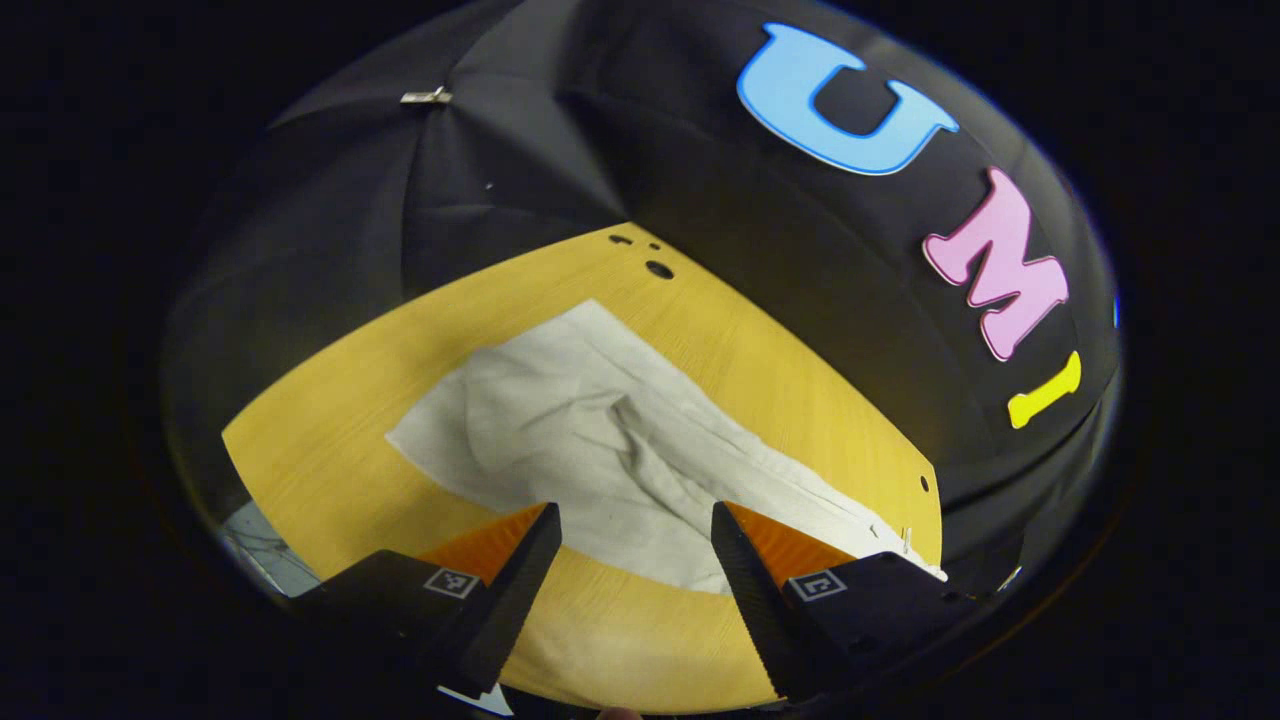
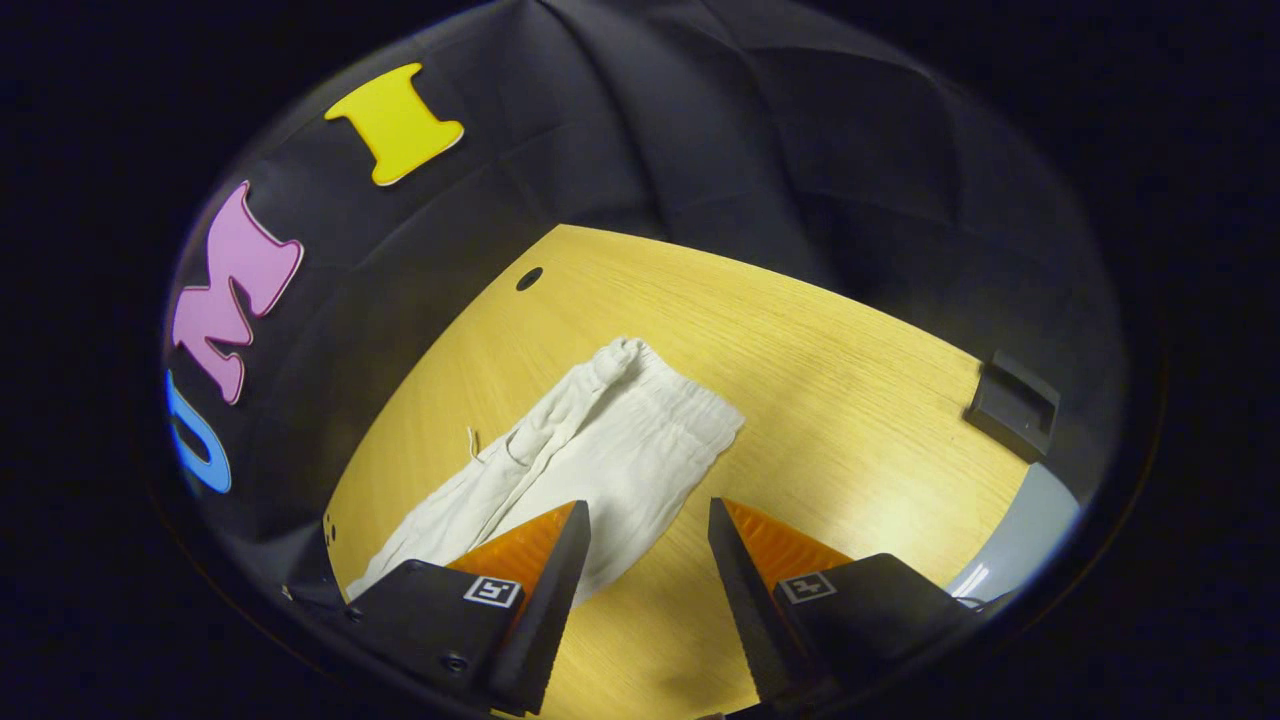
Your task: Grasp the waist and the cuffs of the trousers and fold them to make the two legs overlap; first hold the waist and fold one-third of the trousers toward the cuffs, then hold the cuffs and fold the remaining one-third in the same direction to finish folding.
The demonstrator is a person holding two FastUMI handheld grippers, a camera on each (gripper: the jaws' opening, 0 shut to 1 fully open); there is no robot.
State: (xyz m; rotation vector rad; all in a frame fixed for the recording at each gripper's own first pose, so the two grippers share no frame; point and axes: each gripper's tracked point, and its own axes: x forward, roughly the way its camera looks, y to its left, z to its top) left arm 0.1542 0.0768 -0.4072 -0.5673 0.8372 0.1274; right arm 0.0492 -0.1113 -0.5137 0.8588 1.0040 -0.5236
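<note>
Left gripper (image 1: 636, 540) and right gripper (image 2: 646, 535) both hover with fingers spread wide, holding nothing.
The off-white cotton trousers (image 2: 590, 450) lie flat on the yellow wooden table (image 2: 850, 400); in the right gripper view their long axis runs from 7 to 1 o'clock, gathered waistband at 1.

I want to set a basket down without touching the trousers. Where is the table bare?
In the right gripper view, the table is bare from the trousers out to the dark bracket at its edge. In the left gripper view, bare strips run along the trousers' near and far sides. It's tight where they nearly reach the table edge.
</note>
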